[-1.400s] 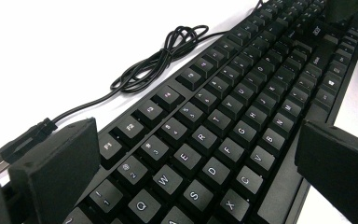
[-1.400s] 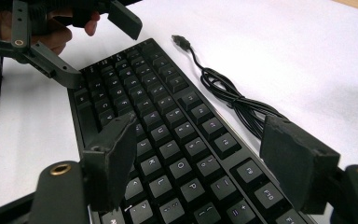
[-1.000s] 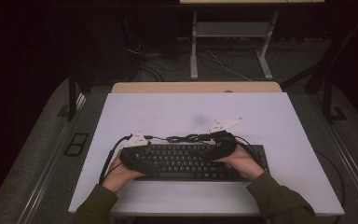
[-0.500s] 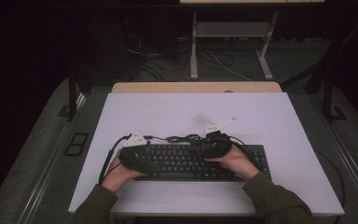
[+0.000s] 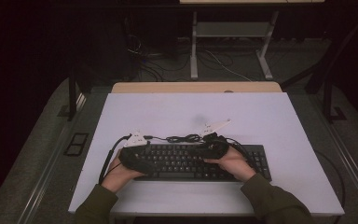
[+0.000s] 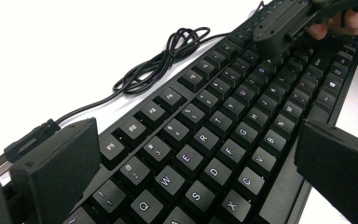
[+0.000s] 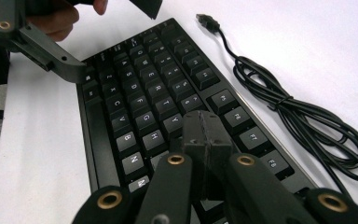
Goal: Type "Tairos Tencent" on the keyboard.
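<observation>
A: The right gripper [image 5: 213,145] is sliding inward along the keyboard [image 5: 186,161], leaving the right end it covered a second ago and now working over the middle keys, jaws clenched together on nothing.

B: And the left gripper [image 5: 133,156]?

A: Staying put at the left end, jaws spread wide over the Q-W-E rows. The keyboard is lying flat near the front edge, its bundled cable [image 5: 184,138] just behind it.

B: So, pressing keys?

A: Looks that way, a closed tip hunting one.

B: The setting?

A: A white table [image 5: 261,116], with a dark room and a desk frame [image 5: 233,32] beyond.
</observation>
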`<state>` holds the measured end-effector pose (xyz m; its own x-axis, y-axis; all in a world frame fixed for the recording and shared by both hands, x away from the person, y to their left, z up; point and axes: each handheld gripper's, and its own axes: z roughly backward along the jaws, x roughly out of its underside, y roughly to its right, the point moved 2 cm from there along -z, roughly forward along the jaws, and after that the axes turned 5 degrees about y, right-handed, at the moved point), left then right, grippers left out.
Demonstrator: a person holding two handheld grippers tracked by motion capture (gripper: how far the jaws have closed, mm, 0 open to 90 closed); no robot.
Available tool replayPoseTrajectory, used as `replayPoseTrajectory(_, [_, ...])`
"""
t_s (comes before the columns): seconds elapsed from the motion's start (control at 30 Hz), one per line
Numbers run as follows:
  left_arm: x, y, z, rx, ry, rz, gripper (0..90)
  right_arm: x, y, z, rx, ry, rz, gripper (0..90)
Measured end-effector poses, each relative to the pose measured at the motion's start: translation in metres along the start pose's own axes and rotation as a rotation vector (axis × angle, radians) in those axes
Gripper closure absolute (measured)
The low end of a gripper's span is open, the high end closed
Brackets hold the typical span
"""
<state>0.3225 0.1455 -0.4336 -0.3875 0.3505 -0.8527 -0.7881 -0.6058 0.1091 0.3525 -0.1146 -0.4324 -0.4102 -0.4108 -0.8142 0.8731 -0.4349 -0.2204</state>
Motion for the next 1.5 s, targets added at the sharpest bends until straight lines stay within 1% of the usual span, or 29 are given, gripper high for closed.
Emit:
replayPoseTrajectory(0.17, [0.0, 0.0, 0.0, 0.0, 0.0, 0.0, 0.0, 0.003, 0.0, -0.005, 0.005, -0.021, -0.001, 89.2])
replayPoseTrajectory(0.33, [0.0, 0.0, 0.0, 0.0, -0.001, 0.0, 0.0, 0.006, 0.0, -0.01, 0.01, -0.049, 0.009, 89.2])
replayPoseTrajectory(0.5, [0.0, 0.0, 0.0, -0.001, -0.002, 0.003, 0.0, 0.007, -0.001, -0.012, 0.009, -0.065, 0.014, 89.2])
replayPoseTrajectory(0.8, [0.0, 0.0, 0.0, -0.001, -0.001, 0.001, 0.0, 0.009, -0.001, -0.014, 0.013, -0.071, 0.018, 89.2])
replayPoseTrajectory(1.07, [0.0, 0.0, 0.001, -0.002, -0.002, 0.001, 0.0, 0.01, 0.0, -0.014, 0.012, -0.076, 0.013, 89.2])
replayPoseTrajectory(1.3, [0.0, 0.0, 0.0, -0.002, -0.002, 0.003, 0.0, 0.011, -0.001, -0.016, 0.019, -0.089, 0.023, 89.2])
replayPoseTrajectory(1.5, [0.0, 0.0, 0.0, -0.003, -0.002, 0.003, 0.0, 0.011, -0.001, -0.015, 0.018, -0.085, 0.021, 89.1])
